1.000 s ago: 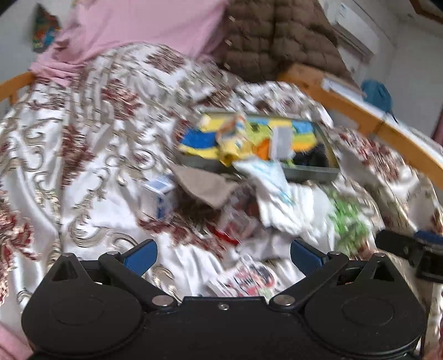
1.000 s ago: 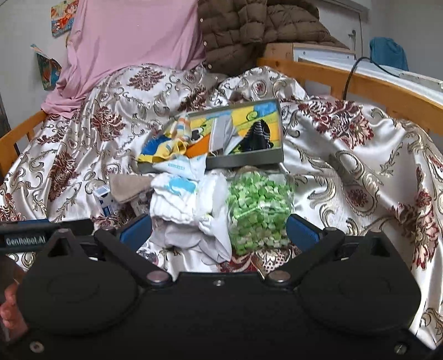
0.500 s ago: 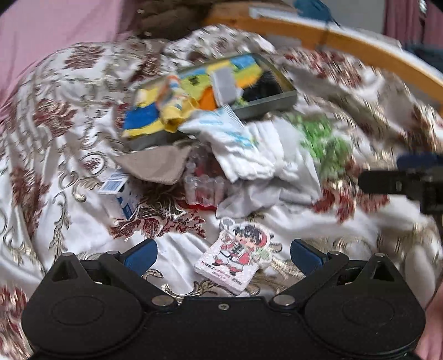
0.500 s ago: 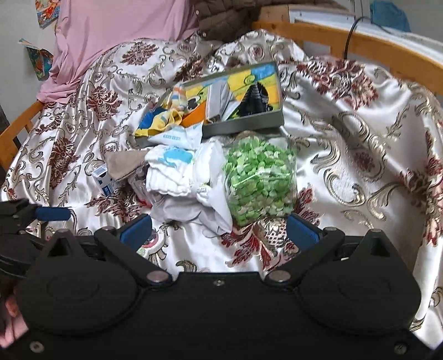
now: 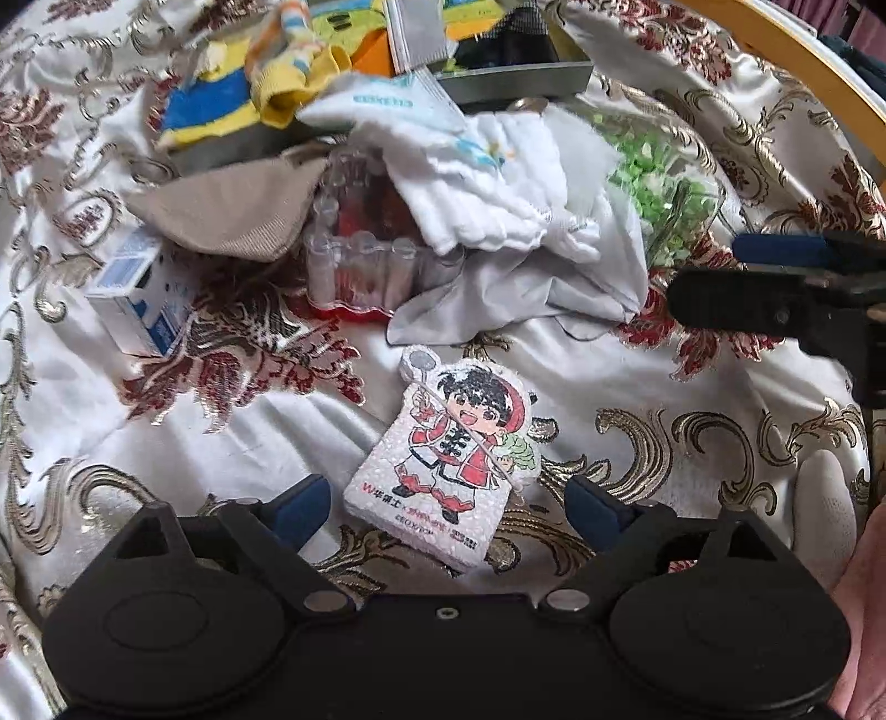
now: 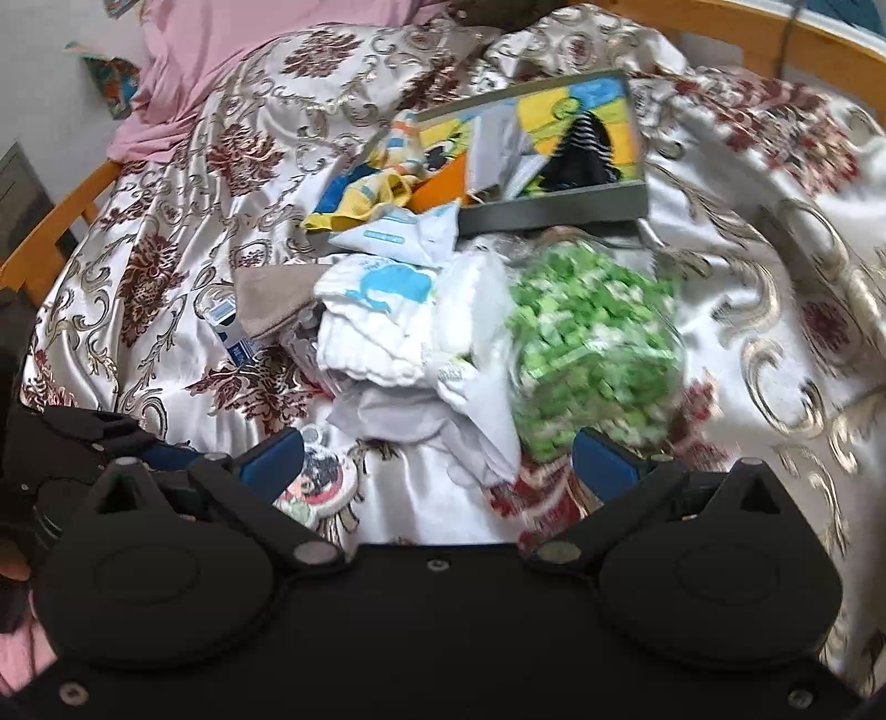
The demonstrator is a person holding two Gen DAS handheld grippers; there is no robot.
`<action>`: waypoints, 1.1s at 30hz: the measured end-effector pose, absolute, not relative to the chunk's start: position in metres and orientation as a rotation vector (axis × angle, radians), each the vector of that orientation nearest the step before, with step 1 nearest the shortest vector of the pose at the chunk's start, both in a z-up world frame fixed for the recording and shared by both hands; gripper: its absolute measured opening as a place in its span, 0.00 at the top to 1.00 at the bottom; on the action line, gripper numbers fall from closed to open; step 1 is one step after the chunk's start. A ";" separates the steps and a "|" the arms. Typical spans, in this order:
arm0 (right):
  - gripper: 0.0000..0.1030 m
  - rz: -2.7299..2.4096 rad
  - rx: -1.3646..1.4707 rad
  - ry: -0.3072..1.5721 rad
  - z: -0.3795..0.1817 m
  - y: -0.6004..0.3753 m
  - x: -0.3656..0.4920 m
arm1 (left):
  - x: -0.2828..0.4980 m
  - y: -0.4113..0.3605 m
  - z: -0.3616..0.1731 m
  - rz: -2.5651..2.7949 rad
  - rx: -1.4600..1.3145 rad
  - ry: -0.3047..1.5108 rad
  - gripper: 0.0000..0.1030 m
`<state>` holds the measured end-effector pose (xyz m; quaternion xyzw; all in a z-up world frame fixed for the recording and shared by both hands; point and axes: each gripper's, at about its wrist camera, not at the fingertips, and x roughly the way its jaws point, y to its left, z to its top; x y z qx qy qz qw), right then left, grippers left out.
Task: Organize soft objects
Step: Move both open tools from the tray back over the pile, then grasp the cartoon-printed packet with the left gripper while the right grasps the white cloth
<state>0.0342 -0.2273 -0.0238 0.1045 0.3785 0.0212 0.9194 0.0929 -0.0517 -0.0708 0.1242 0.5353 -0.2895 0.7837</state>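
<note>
A heap of soft things lies on the patterned bedspread: white folded cloths (image 5: pixel 487 183) (image 6: pixel 387 321), a grey cloth (image 5: pixel 531 288), a beige cloth (image 5: pixel 232 210) and a yellow-blue sock (image 5: pixel 288 72). A flat foam cartoon figure (image 5: pixel 448 459) lies between the open jaws of my left gripper (image 5: pixel 448 507). My right gripper (image 6: pixel 437 459) is open and empty, low over the grey cloth (image 6: pixel 421 421) in front of a clear bag of green pieces (image 6: pixel 592 343). The right gripper also shows at the right in the left wrist view (image 5: pixel 786 282).
A grey open box (image 6: pixel 554 210) with a colourful lining holds cloths behind the heap. A small blue-white carton (image 5: pixel 138 299) and a clear plastic tube tray (image 5: pixel 365 266) lie left of the heap. A wooden bed rail (image 6: pixel 775 50) runs behind, a pink pillow (image 6: pixel 221 50) at the back left.
My left gripper has moved forward and down, so the foam figure now lies between its jaws. My right gripper has moved closer to the cloths and the green bag.
</note>
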 end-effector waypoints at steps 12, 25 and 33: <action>0.09 0.180 0.057 0.652 -0.025 -0.199 0.077 | 0.104 -0.053 -0.076 -0.632 0.255 1.188 0.28; 0.41 0.189 0.037 0.646 -0.037 -0.179 0.134 | 0.122 -0.049 -0.077 -0.614 0.174 1.199 0.44; 0.69 0.166 0.074 0.692 -0.053 -0.179 0.143 | 0.124 -0.045 -0.081 -0.615 0.134 1.200 0.45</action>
